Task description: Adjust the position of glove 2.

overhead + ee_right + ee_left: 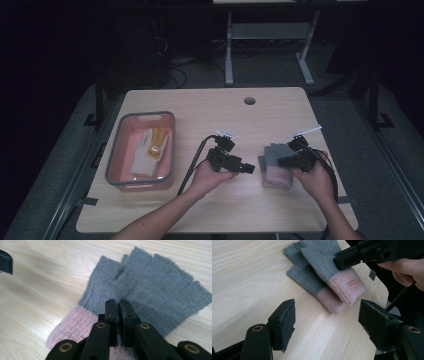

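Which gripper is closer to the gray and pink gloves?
The right gripper: it hangs shut right over the gloves. The left gripper, open, waits beside them over bare table.

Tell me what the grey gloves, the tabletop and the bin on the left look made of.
Grey gloves: soft knit, likely wool or acrylic, fuzzy ribbed stitches, pink cuffs.
Tabletop: pale wood-grain surface, probably laminate, smooth with a faint sheen.
Bin: looks like moulded plastic, pink walls under a grey rim.
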Action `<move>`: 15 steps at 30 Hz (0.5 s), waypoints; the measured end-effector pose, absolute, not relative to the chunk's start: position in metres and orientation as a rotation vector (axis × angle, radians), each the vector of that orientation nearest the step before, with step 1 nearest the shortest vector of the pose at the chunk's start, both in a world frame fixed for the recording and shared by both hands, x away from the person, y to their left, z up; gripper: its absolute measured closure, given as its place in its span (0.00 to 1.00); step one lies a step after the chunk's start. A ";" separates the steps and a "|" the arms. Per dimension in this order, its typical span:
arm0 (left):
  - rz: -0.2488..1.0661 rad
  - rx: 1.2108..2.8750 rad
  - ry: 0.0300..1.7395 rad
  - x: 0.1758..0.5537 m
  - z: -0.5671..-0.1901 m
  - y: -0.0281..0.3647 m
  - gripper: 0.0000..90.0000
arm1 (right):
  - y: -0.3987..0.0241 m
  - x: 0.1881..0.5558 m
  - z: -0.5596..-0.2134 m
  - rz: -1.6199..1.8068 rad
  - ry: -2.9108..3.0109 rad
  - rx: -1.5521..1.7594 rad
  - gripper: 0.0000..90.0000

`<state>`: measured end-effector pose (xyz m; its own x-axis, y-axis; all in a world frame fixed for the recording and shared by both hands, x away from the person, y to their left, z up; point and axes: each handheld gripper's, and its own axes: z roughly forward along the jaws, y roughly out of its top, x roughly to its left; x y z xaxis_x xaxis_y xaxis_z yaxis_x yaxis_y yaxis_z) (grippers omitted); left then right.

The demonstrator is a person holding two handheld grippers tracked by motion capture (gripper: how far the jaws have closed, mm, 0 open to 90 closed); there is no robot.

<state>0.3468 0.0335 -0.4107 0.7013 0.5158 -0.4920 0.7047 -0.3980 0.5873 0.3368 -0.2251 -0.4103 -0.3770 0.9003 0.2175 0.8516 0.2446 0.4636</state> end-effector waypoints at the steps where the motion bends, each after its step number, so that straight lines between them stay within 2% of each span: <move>1: -0.292 2.089 0.933 0.347 -0.412 0.033 0.33 | -0.224 0.338 -0.411 0.802 2.409 1.691 0.95; 7: -0.316 2.082 0.936 0.347 -0.418 0.026 0.33 | -0.219 0.344 -0.418 0.778 2.436 1.694 0.94; 15: -0.349 2.104 0.929 0.347 -0.428 0.011 0.34 | -0.224 0.345 -0.415 0.846 2.409 1.713 0.85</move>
